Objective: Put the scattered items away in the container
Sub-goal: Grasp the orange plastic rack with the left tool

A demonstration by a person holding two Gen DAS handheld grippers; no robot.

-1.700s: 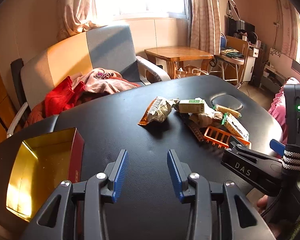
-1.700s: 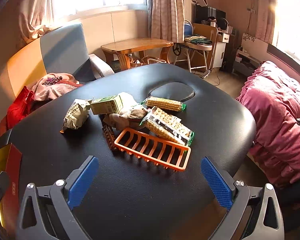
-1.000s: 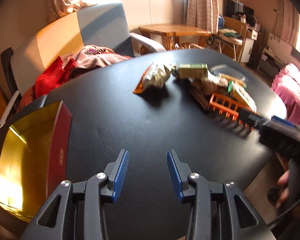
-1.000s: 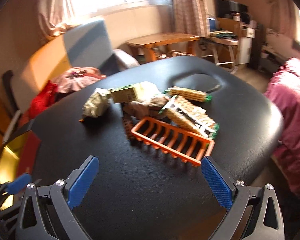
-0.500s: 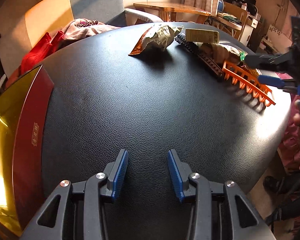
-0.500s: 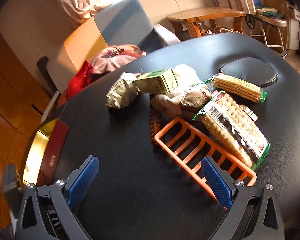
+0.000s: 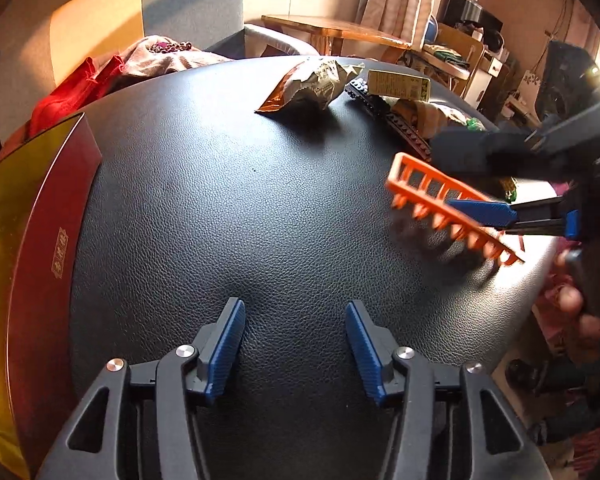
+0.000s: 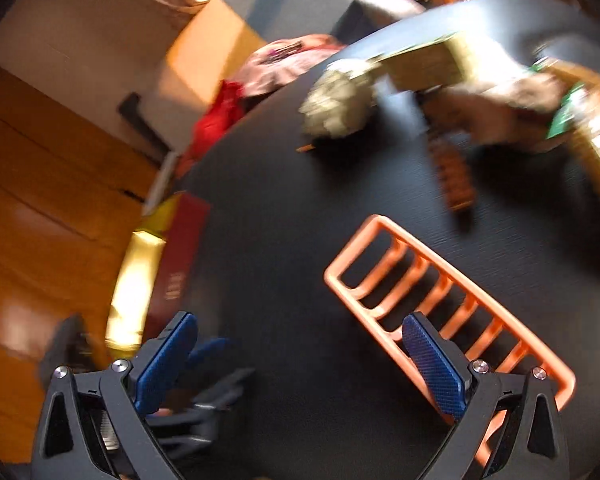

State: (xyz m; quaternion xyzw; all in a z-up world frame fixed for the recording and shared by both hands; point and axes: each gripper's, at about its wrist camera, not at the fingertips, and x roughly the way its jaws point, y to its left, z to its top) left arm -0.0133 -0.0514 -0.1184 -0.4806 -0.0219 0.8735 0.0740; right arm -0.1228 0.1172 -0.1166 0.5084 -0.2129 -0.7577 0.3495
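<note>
An orange plastic rack (image 7: 444, 204) (image 8: 440, 300) lies on the black padded table (image 7: 240, 200), tilted up at one end. My right gripper (image 8: 304, 356) is open; its right finger sits over the rack and the left finger is off it. It shows in the left wrist view (image 7: 480, 184) reaching over the rack. My left gripper (image 7: 294, 344) is open and empty above the near table edge. A red box with a gold inside (image 7: 40, 216) (image 8: 172, 264) stands open at the left. A crumpled snack bag (image 7: 312, 84) (image 8: 336, 100), a green carton (image 7: 398, 84) and cracker packs (image 8: 592, 132) lie at the far side.
A brown studded strip (image 8: 454, 176) (image 7: 400, 124) lies between the rack and the pile. An armchair with red and pink clothes (image 7: 100, 76) stands behind the table. A wooden side table (image 7: 332, 32) and cluttered shelves are at the back right.
My right gripper has swung down and left onto the orange rack, which has shifted and tipped up. My left gripper has dropped closer to the table and opened a little wider.
</note>
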